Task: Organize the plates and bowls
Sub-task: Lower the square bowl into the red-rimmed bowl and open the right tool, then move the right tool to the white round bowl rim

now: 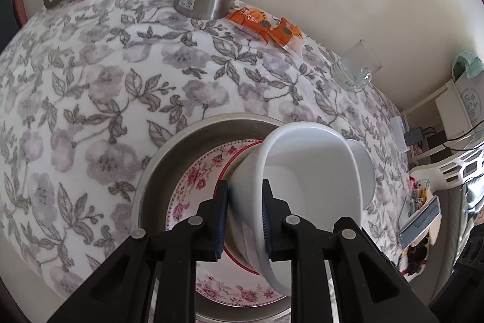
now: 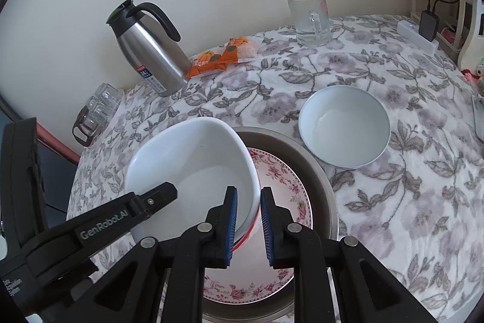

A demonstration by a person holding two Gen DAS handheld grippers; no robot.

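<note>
My left gripper (image 1: 244, 220) is shut on the rim of a white bowl (image 1: 305, 186) and holds it tilted over a floral plate (image 1: 193, 189) that lies in a metal pan (image 1: 169, 153). In the right wrist view my right gripper (image 2: 248, 224) straddles the same bowl's (image 2: 193, 171) rim with its jaws close on either side, above the floral plate (image 2: 287, 189) in the pan (image 2: 320, 171). The left gripper (image 2: 157, 196) reaches in from the left. A second white bowl (image 2: 345, 126) sits upright on the tablecloth to the right of the pan, partly hidden behind the held bowl in the left wrist view (image 1: 363, 165).
A steel thermos jug (image 2: 151, 50), orange snack packets (image 2: 224, 56), a glass mug (image 2: 311, 20) and a tray of glasses (image 2: 96, 111) stand along the back of the floral-clothed table (image 2: 393, 202). A power strip with charger (image 2: 423, 29) lies at the far right edge.
</note>
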